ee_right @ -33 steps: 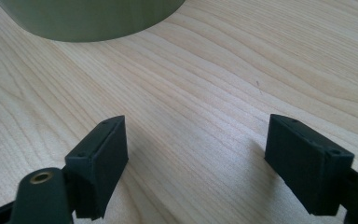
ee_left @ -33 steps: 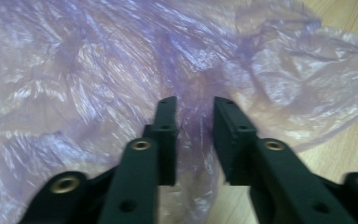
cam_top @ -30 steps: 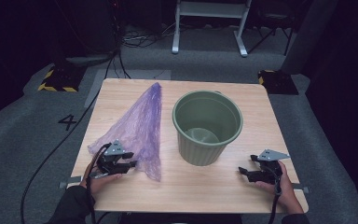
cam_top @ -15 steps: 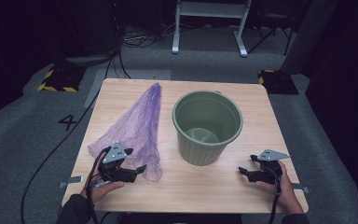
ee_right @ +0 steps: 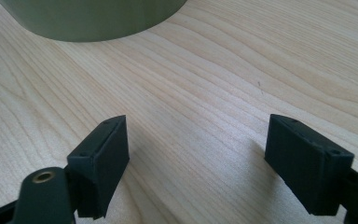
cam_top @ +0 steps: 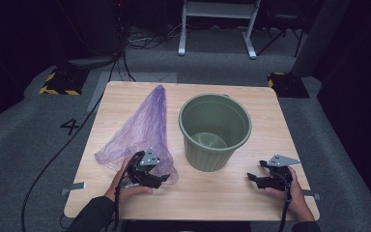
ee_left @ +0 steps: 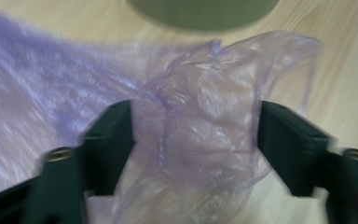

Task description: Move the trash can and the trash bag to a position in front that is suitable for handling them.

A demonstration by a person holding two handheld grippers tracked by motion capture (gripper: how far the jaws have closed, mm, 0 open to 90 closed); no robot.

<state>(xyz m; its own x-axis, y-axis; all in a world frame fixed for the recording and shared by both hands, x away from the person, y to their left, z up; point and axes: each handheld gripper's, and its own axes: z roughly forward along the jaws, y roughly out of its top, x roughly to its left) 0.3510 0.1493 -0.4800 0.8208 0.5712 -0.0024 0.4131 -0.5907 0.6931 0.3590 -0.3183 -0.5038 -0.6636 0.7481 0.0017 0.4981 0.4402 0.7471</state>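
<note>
Purple bag [cam_top: 140, 133] lies flat at centre-left of the high view, beside the green bin [cam_top: 215, 131]. Left gripper [cam_top: 153, 180] straddles its crumpled lower corner, jaws spread and just now closing around the plastic, likely hunting a pinch. Right gripper [cam_top: 257, 178] waits lower right, jaws wide over bare table [cam_top: 212, 193].

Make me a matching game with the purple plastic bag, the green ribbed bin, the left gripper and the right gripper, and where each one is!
Things:
1. thin purple plastic bag
2. round green ribbed plastic bin
3. left gripper
4. right gripper

Places or states:
A. standing upright in the middle of the wooden table
B. jaws wide over bare wood
C. lying flat, pointed end far from the person
D. jaws around crumpled film, just narrowing

Pairs: 1-C, 2-A, 3-D, 4-B
</note>
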